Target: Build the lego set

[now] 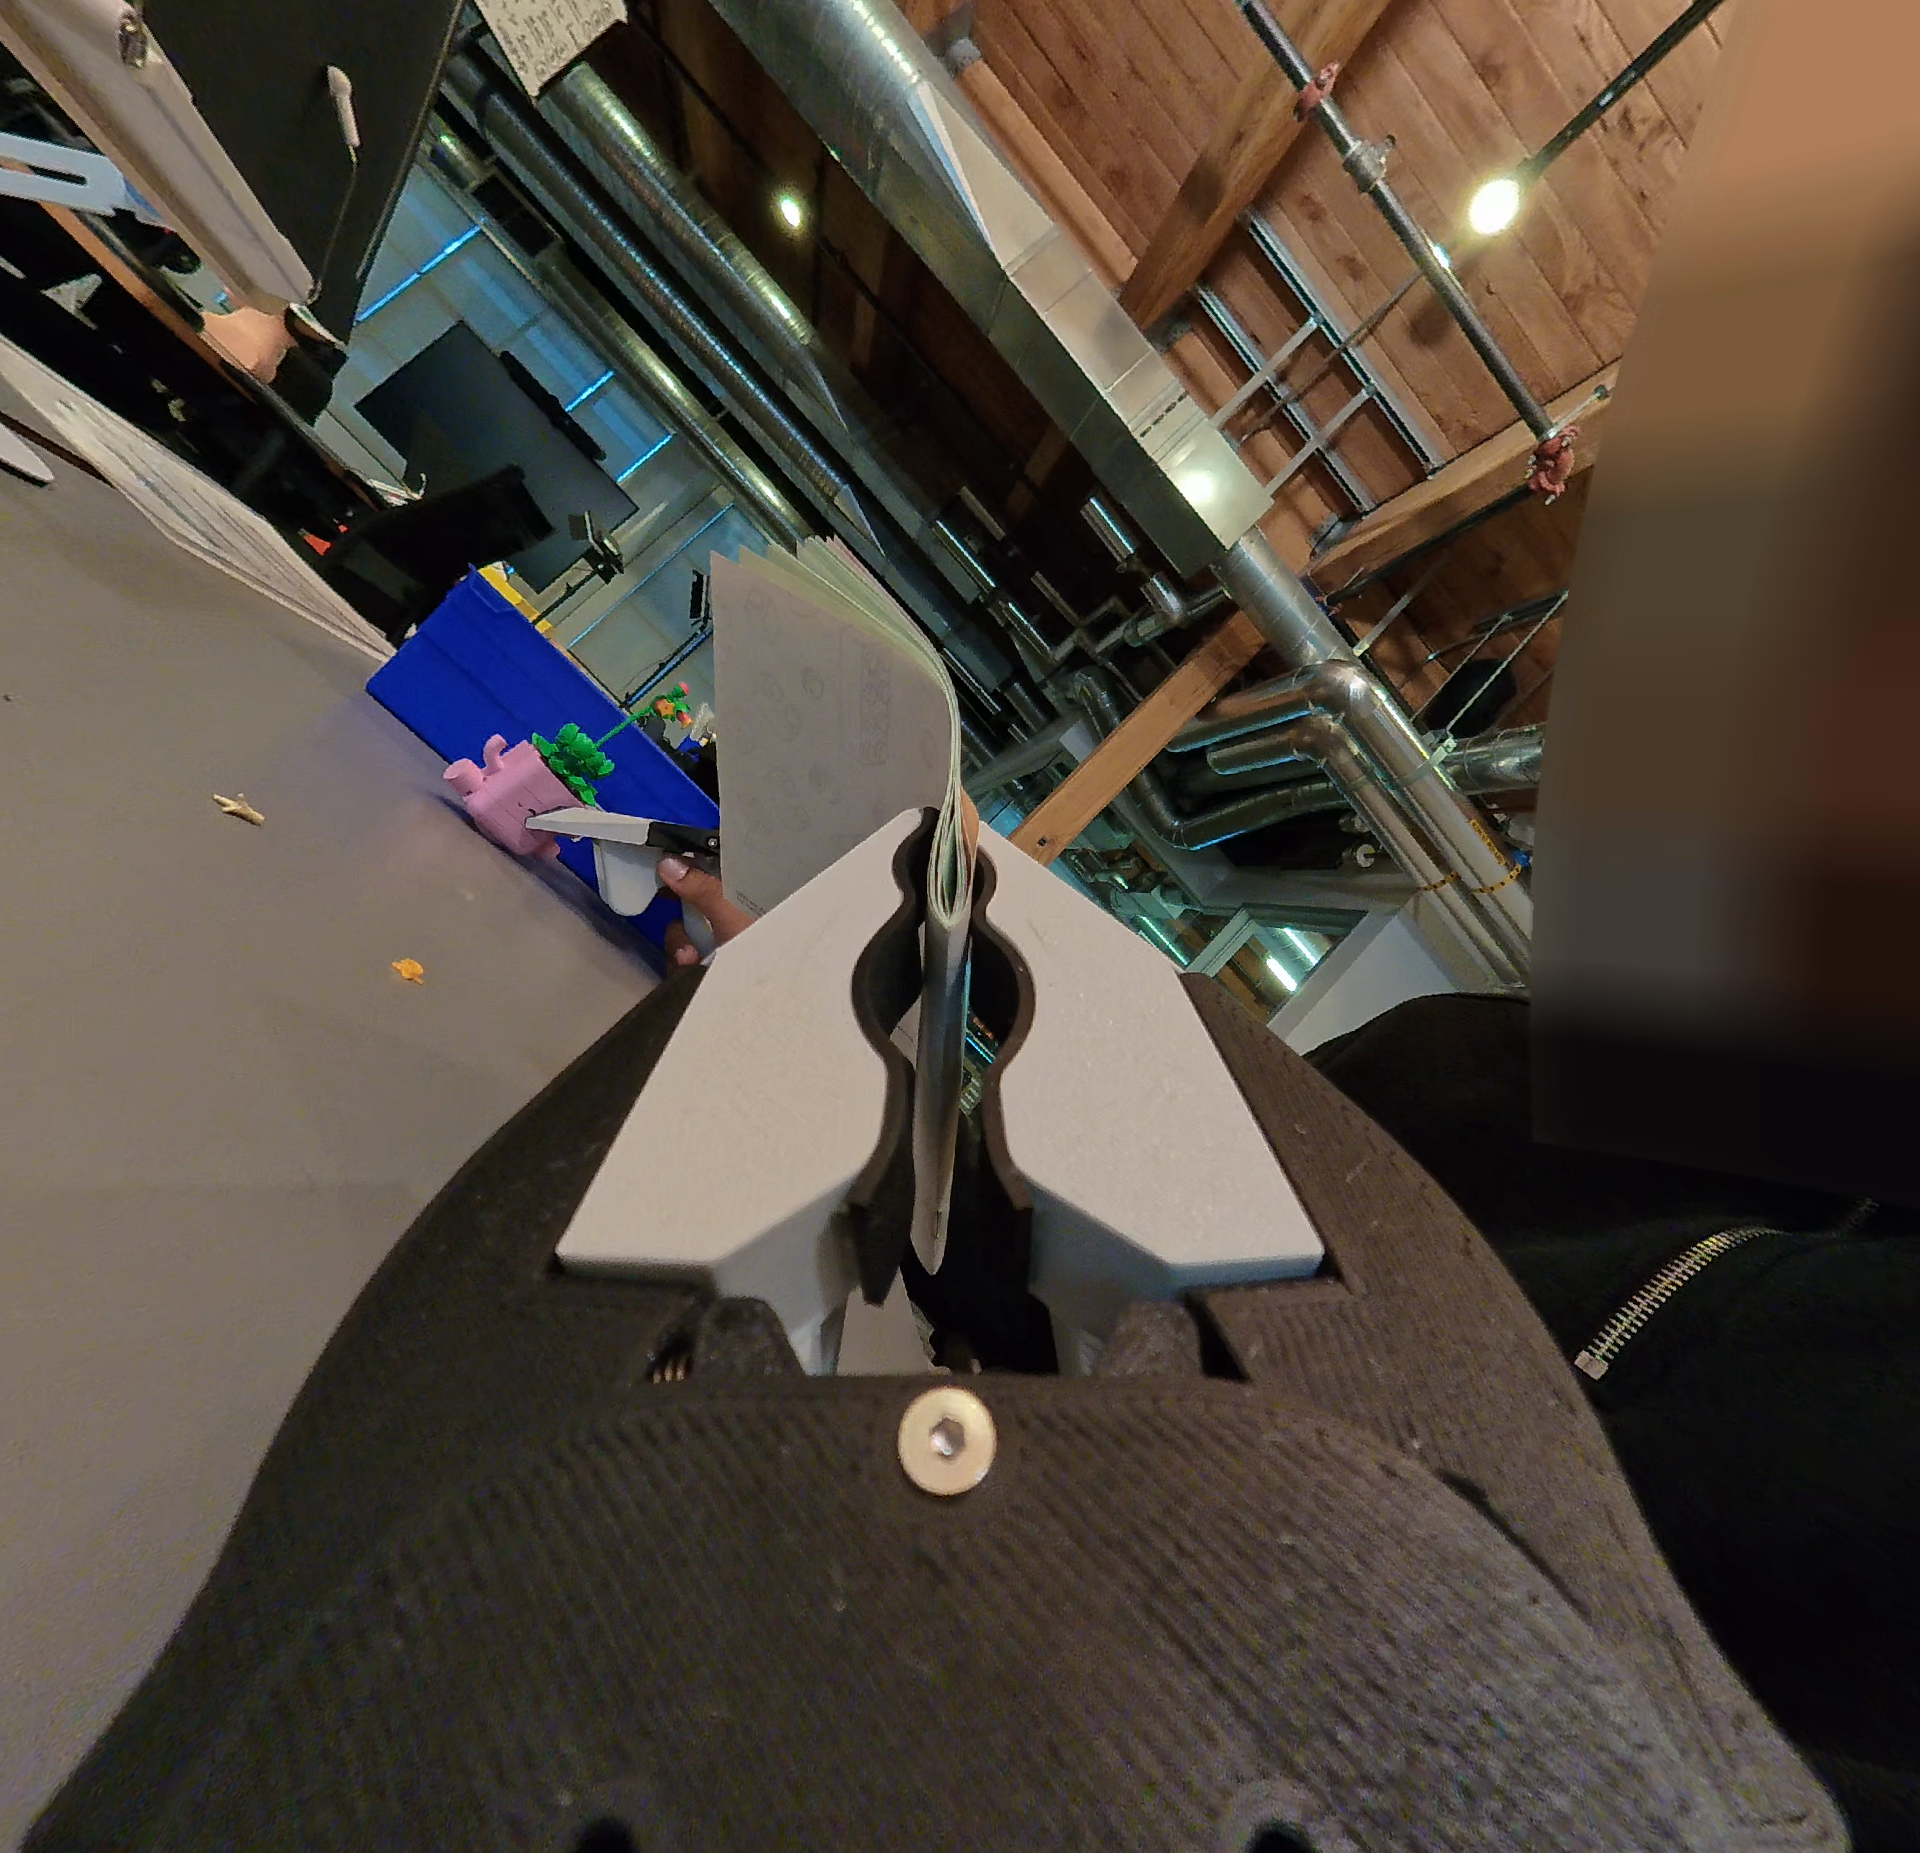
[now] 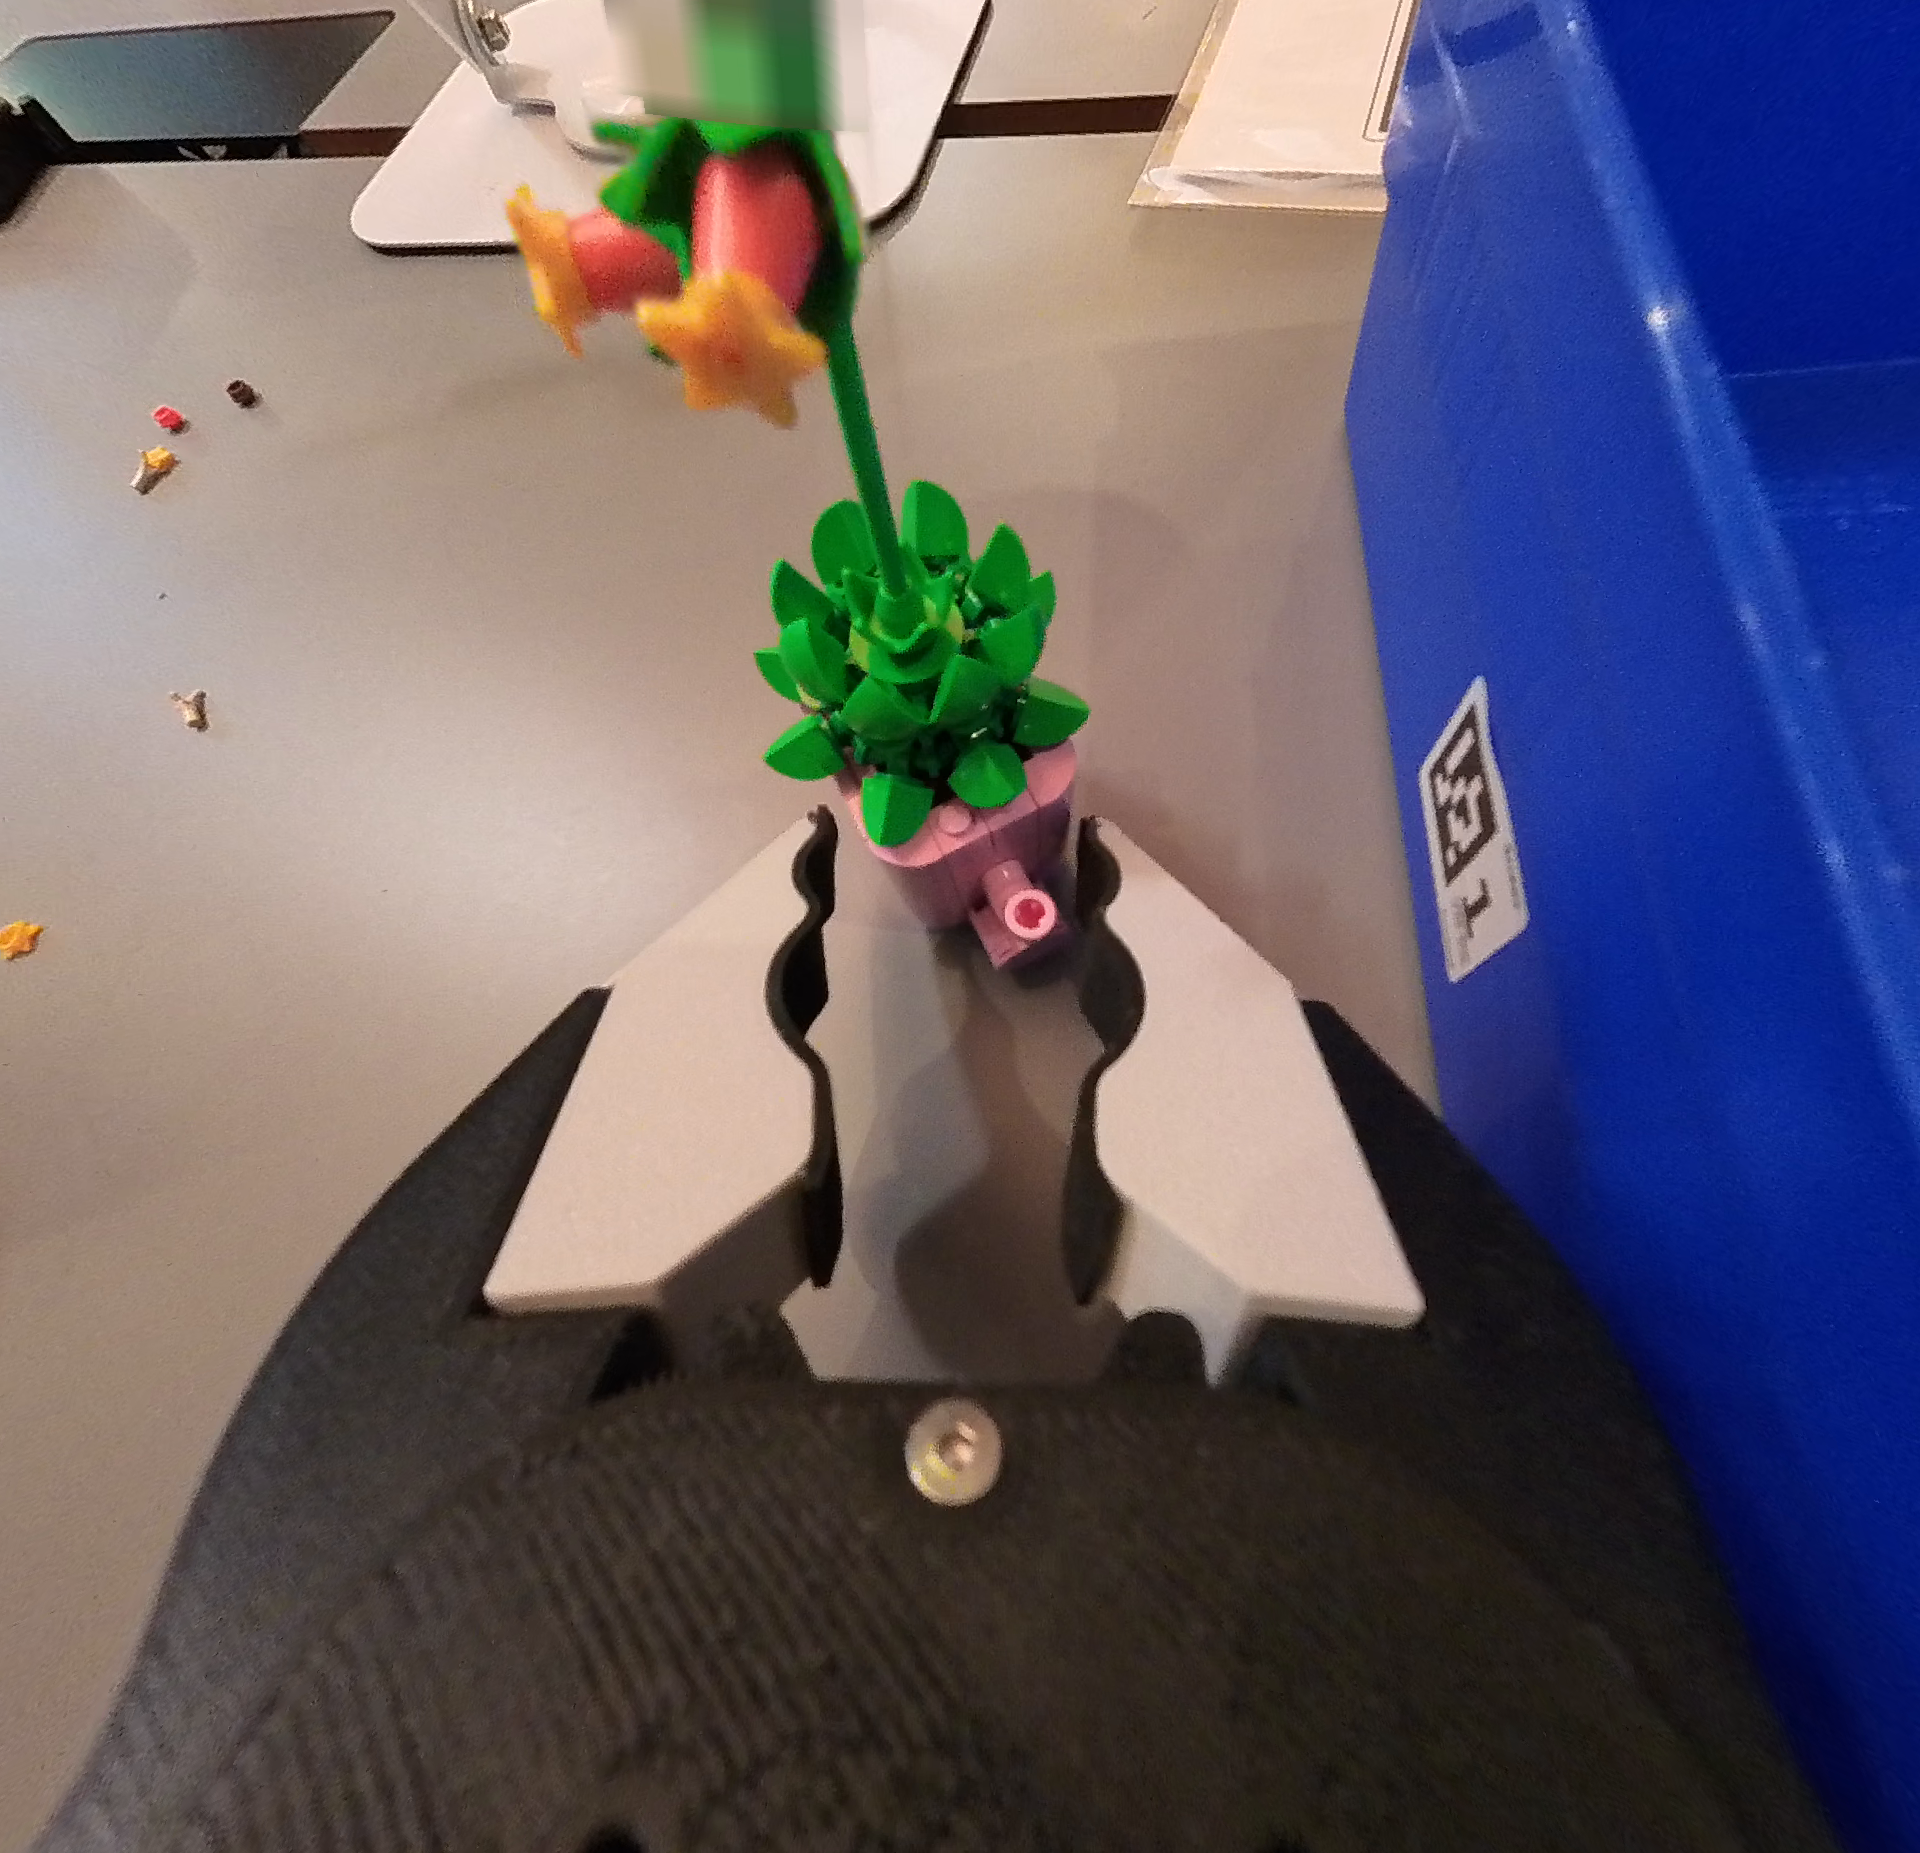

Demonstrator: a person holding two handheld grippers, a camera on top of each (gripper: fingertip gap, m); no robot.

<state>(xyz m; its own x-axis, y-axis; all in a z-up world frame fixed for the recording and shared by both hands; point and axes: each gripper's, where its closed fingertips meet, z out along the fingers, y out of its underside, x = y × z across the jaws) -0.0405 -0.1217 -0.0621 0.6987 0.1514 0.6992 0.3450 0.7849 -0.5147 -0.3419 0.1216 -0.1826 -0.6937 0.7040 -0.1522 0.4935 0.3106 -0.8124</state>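
My left gripper (image 1: pixel 948 847) is shut on the spine of a paper instruction booklet (image 1: pixel 831 723), held up off the table with its pages fanning to the left. My right gripper (image 2: pixel 951 842) is open, its tips on either side of the pink pot (image 2: pixel 966 847) of a lego plant. The plant has green leaves (image 2: pixel 914 671), a green stem (image 2: pixel 868 453) and red and orange flowers (image 2: pixel 686 286). The plant also shows small in the left wrist view (image 1: pixel 540 775), with the right gripper (image 1: pixel 623 837) beside it.
A blue bin (image 2: pixel 1662 660) stands right of the plant and shows in the left wrist view (image 1: pixel 499 681). Several loose small lego pieces (image 2: pixel 156 463) lie on the grey table (image 2: pixel 416 764) at left. A white stand base (image 2: pixel 675 110) and a sheet (image 2: pixel 1278 89) lie beyond. The grippers' ends are close to 40 centimeters from one another.
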